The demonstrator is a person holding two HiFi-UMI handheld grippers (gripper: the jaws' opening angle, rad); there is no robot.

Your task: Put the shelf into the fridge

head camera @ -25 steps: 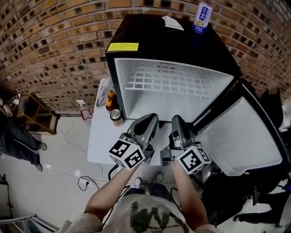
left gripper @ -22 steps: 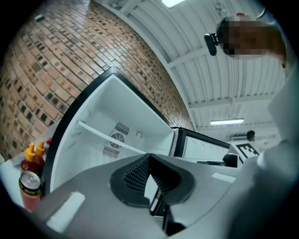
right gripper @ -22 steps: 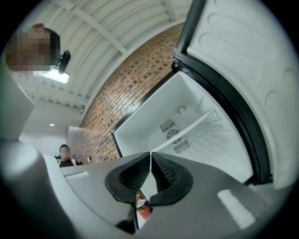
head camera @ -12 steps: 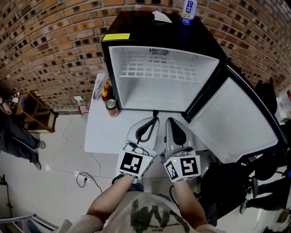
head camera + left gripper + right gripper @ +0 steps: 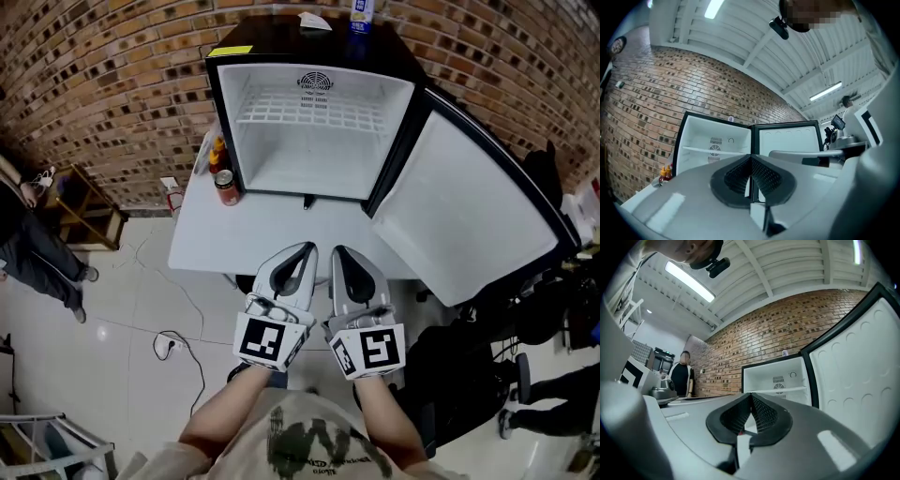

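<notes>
Now that I have drawn both claws back from the fridge [image 5: 217, 112], they hang side by side over the near edge of the white table [image 5: 216, 248]. They are well apart from the open cabinet, whose mouth they were right up against a second ago. My left gripper [image 5: 306, 249] has its jaws pressed together with nothing between them. My right gripper [image 5: 340, 253], whose jaws stood a touch apart a second ago, is now closed too and holds nothing.

The white wire shelf [image 5: 314, 111] sits inside the fridge, spanning the upper part of the white cabinet. In both gripper views it reads as a thin level line from wall to wall. Neither claw touches it. The door [image 5: 469, 216] stands swung wide to my right. On the table, just beside the fridge's left wall, stand a red can [image 5: 225, 187] and some sauce bottles [image 5: 217, 155], clear of the opening.

I judge from the retreat and the empty claws that the shelf is placed and released, so the task looks finished. I cannot tell from here whether its edges sit fully on their supports.
</notes>
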